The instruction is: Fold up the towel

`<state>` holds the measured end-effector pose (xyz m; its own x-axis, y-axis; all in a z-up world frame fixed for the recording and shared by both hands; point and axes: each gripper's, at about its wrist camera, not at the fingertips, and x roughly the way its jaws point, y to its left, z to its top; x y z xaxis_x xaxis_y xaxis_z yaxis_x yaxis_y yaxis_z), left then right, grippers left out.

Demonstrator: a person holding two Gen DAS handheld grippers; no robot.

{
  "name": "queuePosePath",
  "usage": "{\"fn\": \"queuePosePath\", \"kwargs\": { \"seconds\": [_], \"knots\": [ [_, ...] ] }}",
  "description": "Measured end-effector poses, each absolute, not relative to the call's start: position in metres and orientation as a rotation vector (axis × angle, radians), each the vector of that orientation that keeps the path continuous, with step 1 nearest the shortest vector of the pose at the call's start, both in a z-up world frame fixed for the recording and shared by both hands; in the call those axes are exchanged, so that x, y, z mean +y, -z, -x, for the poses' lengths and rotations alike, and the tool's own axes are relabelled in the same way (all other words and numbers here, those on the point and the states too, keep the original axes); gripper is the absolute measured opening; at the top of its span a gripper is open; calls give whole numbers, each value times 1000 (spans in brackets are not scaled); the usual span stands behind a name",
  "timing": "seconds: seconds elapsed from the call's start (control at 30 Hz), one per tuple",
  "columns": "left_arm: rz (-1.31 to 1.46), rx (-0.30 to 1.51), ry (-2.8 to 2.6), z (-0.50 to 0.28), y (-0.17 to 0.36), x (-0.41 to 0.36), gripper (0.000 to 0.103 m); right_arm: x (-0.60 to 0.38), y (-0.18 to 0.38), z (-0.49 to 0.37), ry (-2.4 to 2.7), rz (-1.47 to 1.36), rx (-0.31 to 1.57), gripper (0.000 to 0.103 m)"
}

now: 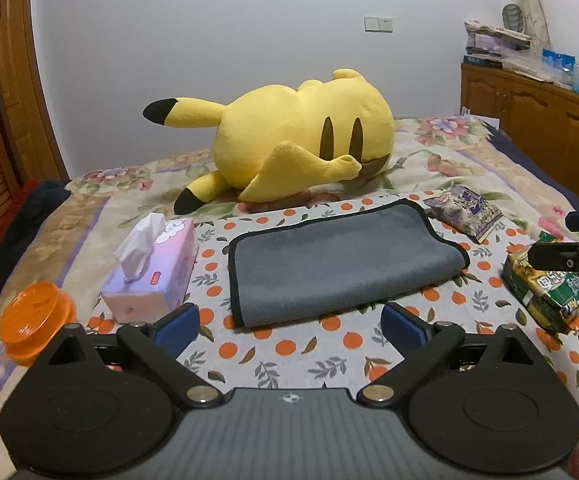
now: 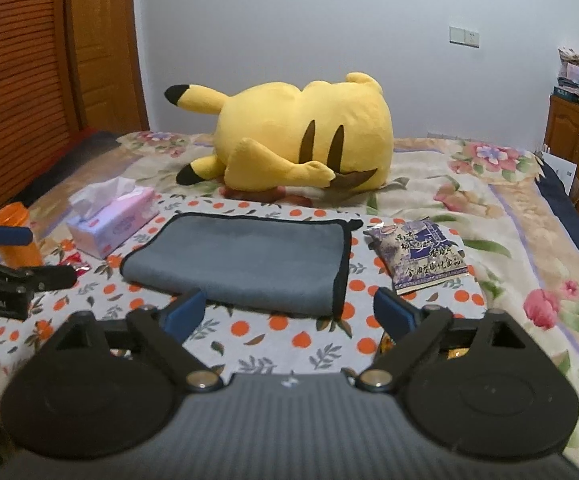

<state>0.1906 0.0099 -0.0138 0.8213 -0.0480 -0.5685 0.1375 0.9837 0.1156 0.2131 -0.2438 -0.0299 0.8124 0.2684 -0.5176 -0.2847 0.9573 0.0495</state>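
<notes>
Grey towel point(image 1: 337, 260) folded, long axis left-right | left claw point(image 1: 289, 326) wide open, empty | right claw point(image 2: 287, 312) same

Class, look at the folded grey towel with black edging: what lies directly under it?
The folded grey towel rests on a white cloth printed with orange dots and leaves. Whatever lies beneath the towel's middle is covered.

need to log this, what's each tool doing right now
Left tool: open, empty, just short of the grey towel.
Right tool: open, empty, near the towel's front edge.
</notes>
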Motion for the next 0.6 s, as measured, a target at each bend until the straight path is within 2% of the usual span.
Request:
{"fn": "queuePosePath", "kwargs": {
  "seconds": [0.1,0.2,0.6],
  "knots": [
    [-147,601,99,-181,13,11,102,-242,29,-203,-295,41,531,100],
    [-147,601,96,-172,13,10,103,-241,27,-195,-295,45,524,103],
    [-150,607,90,-133,4,4,103,-238,16,-166,-285,53,512,103]
  ]
}}
